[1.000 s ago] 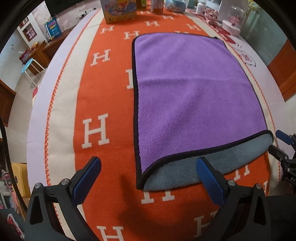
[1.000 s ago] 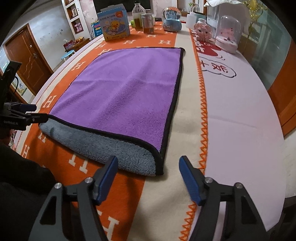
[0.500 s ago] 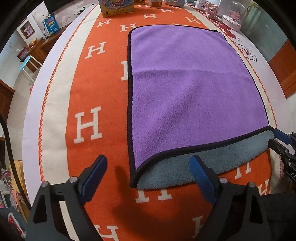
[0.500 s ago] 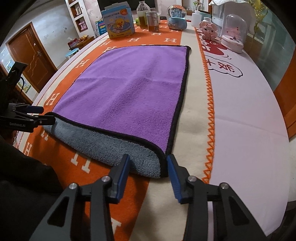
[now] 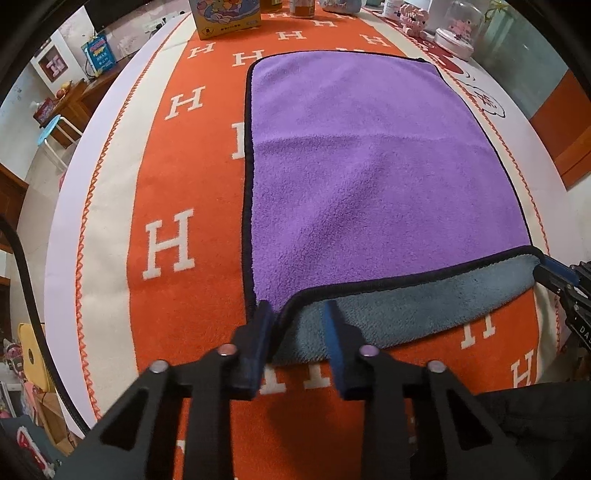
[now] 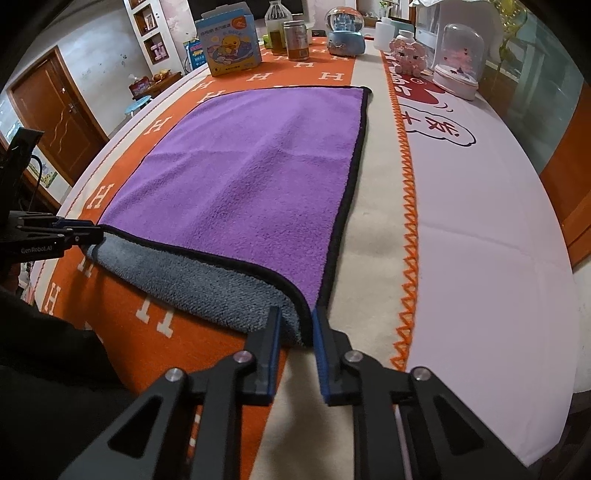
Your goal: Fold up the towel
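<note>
A purple towel (image 5: 369, 177) with black trim and a grey underside lies on the orange cloth; it also shows in the right wrist view (image 6: 258, 177). Its near edge is folded over, so a grey band (image 5: 406, 314) shows. My left gripper (image 5: 297, 314) has its jaws narrowed around the towel's near left corner. My right gripper (image 6: 295, 317) has its jaws narrowed around the near right corner. Each gripper shows at the edge of the other's view, the right one in the left wrist view (image 5: 554, 273) and the left one in the right wrist view (image 6: 77, 230).
An orange H-pattern table cloth (image 5: 166, 236) covers the table. At the far end stand a duck-print box (image 6: 229, 44), a bottle (image 6: 275, 27), a can (image 6: 295, 40), a snow globe (image 6: 345, 31) and a glass dome (image 6: 460, 59). A white cloth (image 6: 480, 221) lies to the right.
Both grippers moved forward onto the towel's near corners and their jaws narrowed from wide open to around the folded edge.
</note>
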`<state>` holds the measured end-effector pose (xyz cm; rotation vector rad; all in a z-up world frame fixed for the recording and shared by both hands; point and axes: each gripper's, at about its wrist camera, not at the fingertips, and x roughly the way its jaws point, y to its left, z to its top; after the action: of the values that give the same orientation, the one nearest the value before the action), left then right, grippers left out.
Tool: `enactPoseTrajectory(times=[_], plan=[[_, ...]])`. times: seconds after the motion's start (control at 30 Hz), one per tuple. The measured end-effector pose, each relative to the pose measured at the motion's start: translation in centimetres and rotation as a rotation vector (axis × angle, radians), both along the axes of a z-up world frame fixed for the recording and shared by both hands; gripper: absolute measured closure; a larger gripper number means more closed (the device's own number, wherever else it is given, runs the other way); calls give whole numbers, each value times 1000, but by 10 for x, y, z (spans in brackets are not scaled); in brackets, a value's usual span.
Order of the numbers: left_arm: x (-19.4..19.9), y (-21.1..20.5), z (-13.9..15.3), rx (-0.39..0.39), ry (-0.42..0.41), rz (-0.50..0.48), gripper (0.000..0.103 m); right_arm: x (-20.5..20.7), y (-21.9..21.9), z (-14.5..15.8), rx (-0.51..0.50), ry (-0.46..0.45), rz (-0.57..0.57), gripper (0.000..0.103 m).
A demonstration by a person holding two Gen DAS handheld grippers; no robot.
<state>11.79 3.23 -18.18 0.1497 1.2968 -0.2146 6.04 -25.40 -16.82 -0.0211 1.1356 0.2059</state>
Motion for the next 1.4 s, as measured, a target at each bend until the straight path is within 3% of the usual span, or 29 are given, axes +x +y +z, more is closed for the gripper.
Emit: enactPoseTrajectory(times=[0.17, 0.6, 1.0, 1.4], plan=[[-2, 3, 2, -7, -1, 10, 94, 0, -2, 1, 5, -2, -6, 97], [-1, 7, 16, -7, -24, 11, 99, 6, -2, 16, 24, -38, 6, 98], [22, 5, 75, -18, -131, -7, 99, 31, -6, 61, 13, -141, 17, 98], [75, 2, 135, -23, -283, -44, 98, 83, -8, 111, -27, -280, 38, 98]])
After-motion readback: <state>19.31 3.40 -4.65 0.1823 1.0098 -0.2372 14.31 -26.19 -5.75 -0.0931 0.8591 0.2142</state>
